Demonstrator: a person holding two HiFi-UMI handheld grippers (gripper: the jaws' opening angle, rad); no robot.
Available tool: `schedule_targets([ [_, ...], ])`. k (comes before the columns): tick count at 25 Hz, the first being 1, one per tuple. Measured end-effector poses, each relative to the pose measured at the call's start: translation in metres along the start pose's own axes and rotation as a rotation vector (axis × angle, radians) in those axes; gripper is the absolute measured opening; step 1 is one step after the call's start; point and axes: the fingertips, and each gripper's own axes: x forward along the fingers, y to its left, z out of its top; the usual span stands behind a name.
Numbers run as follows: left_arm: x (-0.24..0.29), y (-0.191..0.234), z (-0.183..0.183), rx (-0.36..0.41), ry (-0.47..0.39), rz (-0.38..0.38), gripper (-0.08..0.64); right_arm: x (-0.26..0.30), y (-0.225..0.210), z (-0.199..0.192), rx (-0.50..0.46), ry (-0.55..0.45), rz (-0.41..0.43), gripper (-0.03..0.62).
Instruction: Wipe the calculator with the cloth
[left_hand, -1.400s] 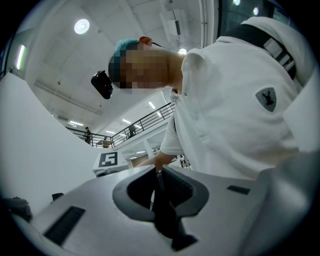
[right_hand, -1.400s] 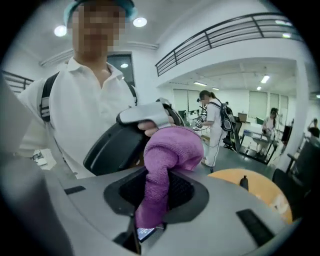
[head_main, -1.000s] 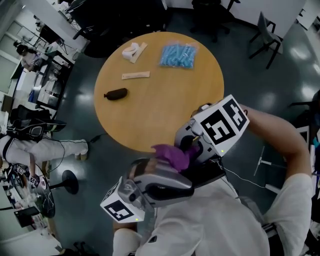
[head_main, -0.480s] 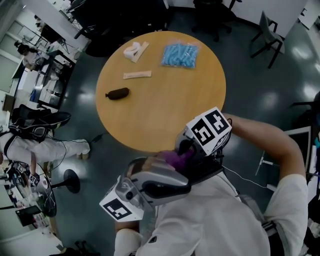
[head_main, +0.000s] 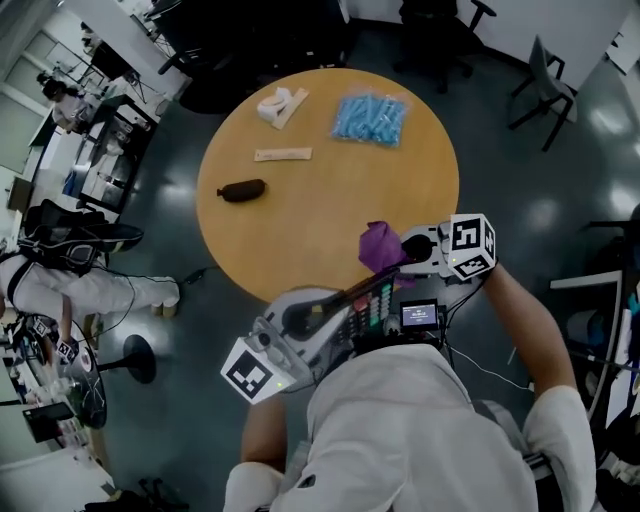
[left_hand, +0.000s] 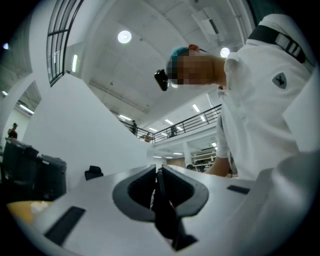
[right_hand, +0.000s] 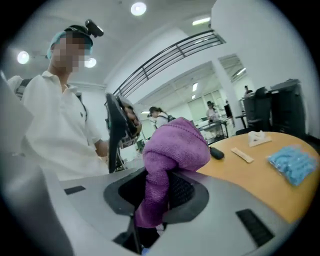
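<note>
My left gripper (head_main: 345, 302) is shut on one end of a dark calculator (head_main: 385, 306) with coloured keys and a small display, held below the table's near edge, close to my body. In the left gripper view the calculator (left_hand: 163, 212) shows edge-on as a thin dark slab between the jaws of the left gripper (left_hand: 159, 175). My right gripper (head_main: 402, 250) is shut on a purple cloth (head_main: 378, 245), just above the calculator at the table's rim. In the right gripper view the cloth (right_hand: 172, 150) bulges out of the right gripper (right_hand: 160, 182), with the calculator (right_hand: 116, 131) upright to its left.
On the round wooden table (head_main: 320, 220) lie a blue plastic bag (head_main: 370, 118), a white bundle (head_main: 278, 104), a pale flat stick (head_main: 282, 154) and a dark brown oblong thing (head_main: 242, 190). Chairs (head_main: 545, 80) stand beyond it. A person (head_main: 60, 285) is at the far left.
Both grippers have dropped and swung apart. The right one carried the cloth out to the right over the table's rim, and the calculator's key face now shows in the head view.
</note>
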Motion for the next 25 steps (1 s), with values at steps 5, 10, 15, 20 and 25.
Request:
schedule_targets([
  [5, -0.015, 0.058, -0.099, -0.236, 0.011, 0.2, 0.043, -0.041, -0.012, -0.012, 0.103, -0.177, -0.166, 0.099],
  [10, -0.04, 0.095, -0.214, -0.399, 0.082, 0.373, 0.043, -0.069, -0.016, -0.04, 0.201, -0.292, -0.284, 0.098],
  [15, -0.05, 0.117, -0.308, -0.484, 0.192, 0.431, 0.043, -0.066, -0.014, -0.058, 0.279, -0.365, -0.334, 0.099],
  [20, -0.055, 0.133, -0.36, -0.558, 0.238, 0.446, 0.043, -0.059, -0.015, -0.064, 0.309, -0.364, -0.342, 0.1],
  [25, -0.069, 0.149, -0.393, -0.603, 0.278, 0.464, 0.043, -0.059, -0.019, -0.058, 0.319, -0.363, -0.347, 0.098],
])
